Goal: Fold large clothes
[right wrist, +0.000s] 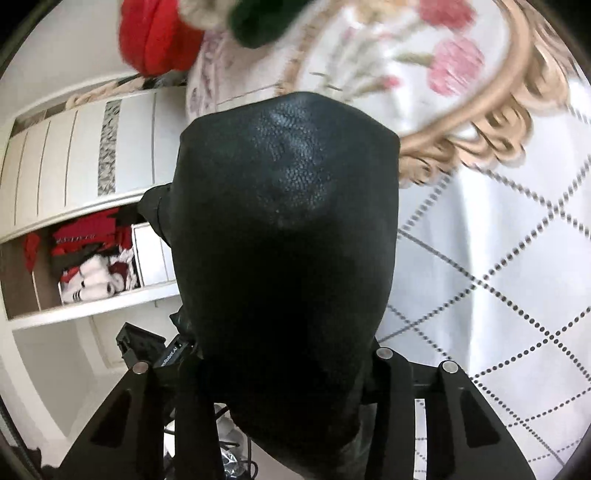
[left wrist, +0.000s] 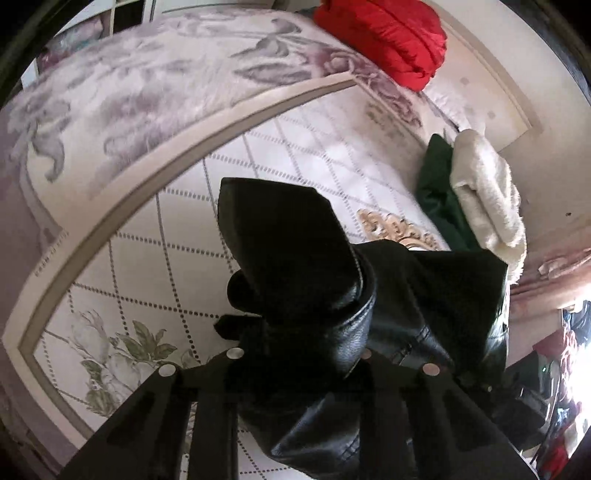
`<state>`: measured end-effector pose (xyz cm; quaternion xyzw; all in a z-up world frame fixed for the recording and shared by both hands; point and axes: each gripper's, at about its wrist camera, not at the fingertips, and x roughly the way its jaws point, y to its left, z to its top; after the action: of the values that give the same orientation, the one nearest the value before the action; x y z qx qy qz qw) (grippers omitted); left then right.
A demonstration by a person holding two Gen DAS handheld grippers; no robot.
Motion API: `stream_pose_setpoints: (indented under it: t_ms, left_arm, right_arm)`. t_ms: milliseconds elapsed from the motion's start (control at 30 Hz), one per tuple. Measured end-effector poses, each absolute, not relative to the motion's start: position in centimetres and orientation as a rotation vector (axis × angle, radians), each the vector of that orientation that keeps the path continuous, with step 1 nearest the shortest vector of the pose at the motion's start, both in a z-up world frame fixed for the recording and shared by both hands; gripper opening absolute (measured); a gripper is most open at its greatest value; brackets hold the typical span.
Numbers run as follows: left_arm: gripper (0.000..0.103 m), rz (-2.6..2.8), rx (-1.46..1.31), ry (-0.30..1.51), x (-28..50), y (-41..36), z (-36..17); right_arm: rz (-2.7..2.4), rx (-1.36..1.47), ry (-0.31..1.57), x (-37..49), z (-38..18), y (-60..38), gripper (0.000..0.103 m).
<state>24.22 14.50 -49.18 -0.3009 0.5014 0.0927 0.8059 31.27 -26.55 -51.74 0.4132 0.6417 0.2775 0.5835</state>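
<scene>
Gripping the black leather jacket (left wrist: 295, 266), both tools' jaws are nearly closed.

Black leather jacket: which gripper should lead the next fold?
Left, tentatively. The left gripper pinches an edge of the black leather jacket with open bedspread visible ahead. The right gripper view is almost fully covered by leather.

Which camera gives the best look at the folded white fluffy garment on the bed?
The left wrist view: the white fluffy garment lies in focus at the right, folded, overlapping a dark green garment. The right wrist view shows only a blurred cream patch at its top edge, between red and green clothing.
</scene>
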Motion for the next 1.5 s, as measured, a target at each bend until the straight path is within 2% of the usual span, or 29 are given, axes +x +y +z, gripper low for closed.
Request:
stream_pose_setpoints:
  t_ms: [267, 400, 733, 867, 1000, 1200, 1267, 1300, 1367, 1400, 1467, 1500]
  left_arm:
    - [0.019, 0.178, -0.614, 0.996, 27.0, 13.6, -42.7]
    - [0.019, 0.157, -0.61, 0.937, 30.4, 12.7, -38.7]
    - [0.019, 0.089, -0.677, 0.777, 44.4, 9.0, -30.6]
    - [0.019, 0.057, -0.66, 0.722, 51.7, 6.6, -29.3]
    - [0.019, 0.021, -0.662, 0.755, 57.9, 4.7, -33.2]
    - [0.021, -0.014, -0.672, 0.939, 63.9, 2.1, -44.0]
    - [0.033, -0.04, -0.679, 0.967, 65.0, 2.0, -46.4]
    - [0.036, -0.052, -0.68, 0.971, 65.3, 1.8, -46.9]
    - [0.052, -0.072, -0.687, 0.991, 66.1, 2.1, -47.5]
    - [0.056, -0.065, -0.694, 1.003, 66.4, 2.2, -47.7]
    - [0.059, -0.051, -0.725, 1.026, 66.6, 2.5, -47.6]
    - [0.059, -0.043, -0.725, 1.031, 66.4, 2.2, -47.0]
  right_arm:
    - [0.726, 0.922, 1.455, 34.2, -42.6, -26.0, 0.043]
    - [0.766, 0.912, 1.414, 38.2, -37.8, -26.6, 0.043]
    - [0.83, 0.844, 1.286, 55.7, -25.7, -30.4, 0.043]
    - [0.862, 0.831, 1.256, 64.2, -22.1, -32.6, 0.043]
    - [0.855, 0.854, 1.286, 72.1, -24.1, -35.2, 0.043]
    - [0.723, 0.847, 1.463, 79.6, -35.7, -39.3, 0.044]
    - [0.701, 0.857, 1.482, 80.8, -37.9, -40.6, 0.047]
    - [0.692, 0.861, 1.483, 81.0, -39.0, -41.0, 0.049]
    - [0.665, 0.845, 1.487, 81.8, -39.5, -41.5, 0.061]
    - [0.638, 0.833, 1.503, 82.0, -40.0, -41.6, 0.063]
    - [0.582, 0.755, 1.523, 82.0, -40.3, -41.0, 0.076]
    - [0.561, 0.727, 1.522, 81.6, -40.4, -40.7, 0.078]
